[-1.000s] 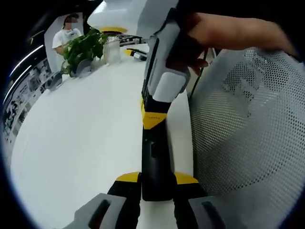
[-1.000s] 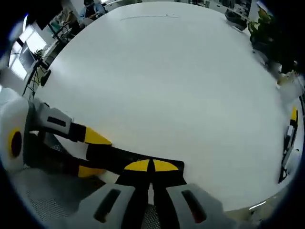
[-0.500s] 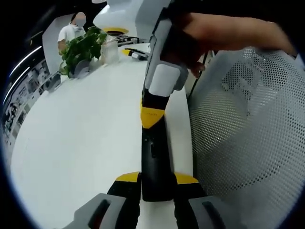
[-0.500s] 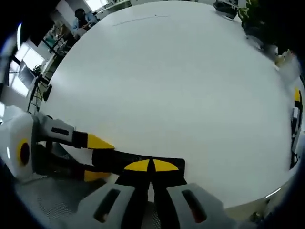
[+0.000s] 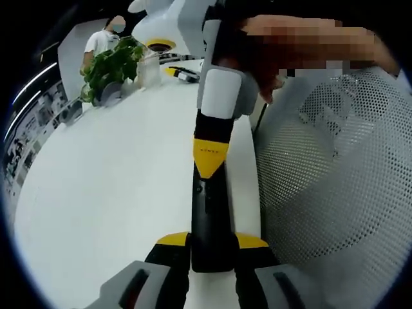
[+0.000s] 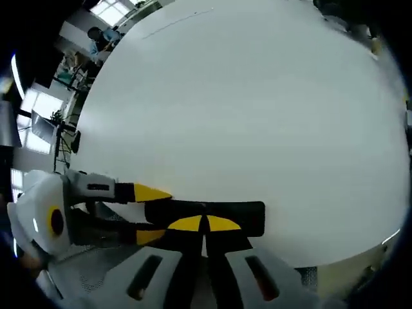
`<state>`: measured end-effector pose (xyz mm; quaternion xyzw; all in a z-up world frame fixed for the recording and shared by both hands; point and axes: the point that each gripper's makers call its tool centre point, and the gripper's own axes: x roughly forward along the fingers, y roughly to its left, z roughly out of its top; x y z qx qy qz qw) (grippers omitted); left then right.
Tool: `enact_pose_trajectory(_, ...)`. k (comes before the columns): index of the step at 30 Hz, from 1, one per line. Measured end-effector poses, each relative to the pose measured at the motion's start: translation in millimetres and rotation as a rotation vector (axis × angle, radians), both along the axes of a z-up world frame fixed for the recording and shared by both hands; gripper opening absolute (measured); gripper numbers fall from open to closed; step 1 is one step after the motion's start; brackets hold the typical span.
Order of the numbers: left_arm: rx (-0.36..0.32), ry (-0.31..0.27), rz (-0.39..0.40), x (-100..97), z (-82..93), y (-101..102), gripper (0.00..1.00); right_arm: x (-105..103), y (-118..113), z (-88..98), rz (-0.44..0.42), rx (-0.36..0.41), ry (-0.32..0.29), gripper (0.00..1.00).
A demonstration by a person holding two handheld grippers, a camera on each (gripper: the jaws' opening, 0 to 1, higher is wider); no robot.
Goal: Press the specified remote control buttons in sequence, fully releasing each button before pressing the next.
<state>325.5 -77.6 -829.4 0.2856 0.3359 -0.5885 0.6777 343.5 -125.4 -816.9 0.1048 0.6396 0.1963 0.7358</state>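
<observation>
A slim black remote control is clamped between the yellow-tipped jaws of my left gripper, just above a white table. My right gripper comes down from the top in a person's hand, shut, its yellow tips resting on the remote's upper face. In the right gripper view the remote lies crosswise right over my shut right gripper. My left gripper grips the remote's left end there.
A white mesh chair back stands close on the right of the table edge. At the table's far end are a leafy plant, a clear jar and a yellow-and-black tool. A person stands beyond.
The right gripper's body has drawn back and up from the remote while its yellow tips stay on the same spot. The right gripper view has rolled. The left gripper holds still.
</observation>
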Motion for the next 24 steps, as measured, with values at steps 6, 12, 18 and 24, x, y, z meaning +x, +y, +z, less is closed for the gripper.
enact_pose_trajectory(6, -0.001, 0.0, -0.002, 0.1, -0.2, 0.0, 0.25, -1.7, -1.7, -2.2, 0.015, -0.026, 0.004, 0.0)
enact_pose_trajectory(12, 0.001, 0.0, -0.002, 0.1, -0.3, 0.0, 0.25, -4.0, -2.7, -4.2, 0.023, -0.041, 0.012, 0.0)
enact_pose_trajectory(18, 0.003, 0.001, -0.004, 0.2, -0.4, -0.1, 0.25, -5.5, -2.4, -6.7, 0.081, -0.088, -0.012, 0.0)
enact_pose_trajectory(24, 0.006, 0.0, -0.005, 0.1, -0.7, -1.3, 0.25, -5.7, -2.2, -7.5, 0.139, -0.124, -0.049, 0.0)
